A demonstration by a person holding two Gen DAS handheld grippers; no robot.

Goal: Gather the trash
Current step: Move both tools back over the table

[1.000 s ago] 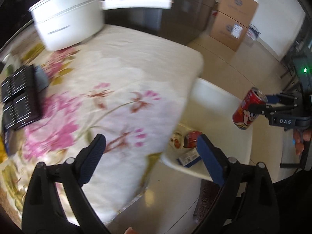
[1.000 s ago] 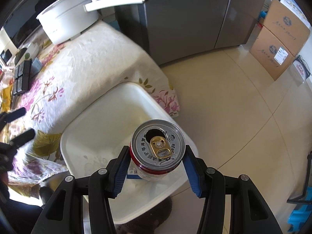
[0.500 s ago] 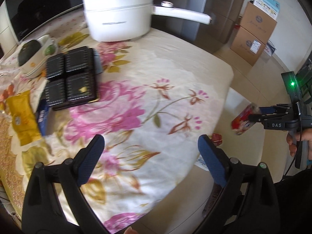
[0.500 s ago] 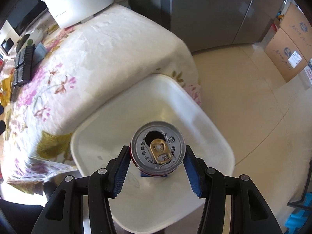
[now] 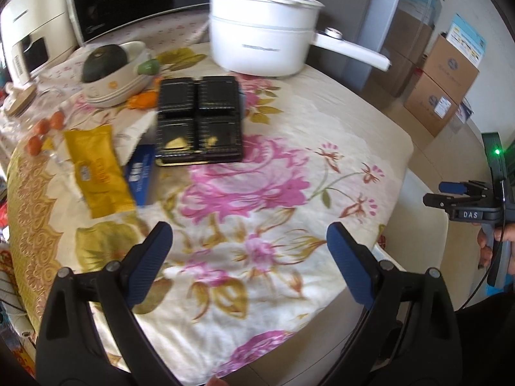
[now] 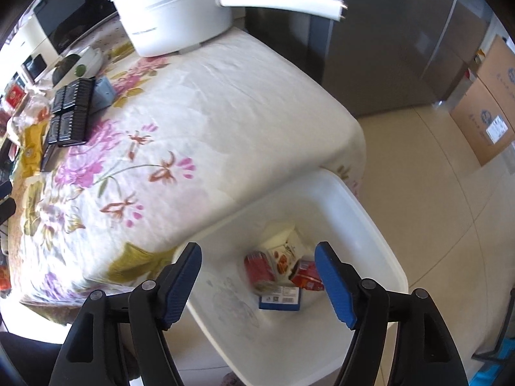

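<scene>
Gone from between the right gripper's (image 6: 257,284) blue-padded fingers (image 6: 334,284) is the red drink can (image 6: 259,270) they pinched a second ago; it now lies blurred in the white plastic bin (image 6: 370,225) on the floor, among a small white carton (image 6: 285,252), a red packet (image 6: 307,276) and a blue box (image 6: 280,299). Those fingers are opening, with nothing between them. Meanwhile the left wrist view has swung from the bin to the counter (image 5: 289,167) with its floral cloth.

The left gripper (image 5: 249,263) hovers over the cloth, fingers spread wide and empty. The drop-off step looks finished, and picking the next piece of trash is in hand. Likely candidates lie ahead on the left: a yellow foil snack wrapper (image 5: 98,173), a flat blue carton (image 5: 141,173) beside it, and a black four-cell plastic tray (image 5: 199,119). The white lidded pot (image 5: 260,45) and the bowl of fruit (image 5: 112,74) seem not to be trash.

The next move calls for carrying the left gripper forward and left, lowering it, and closing on one thin edge, since the wrapper lies flat on the cloth.
</scene>
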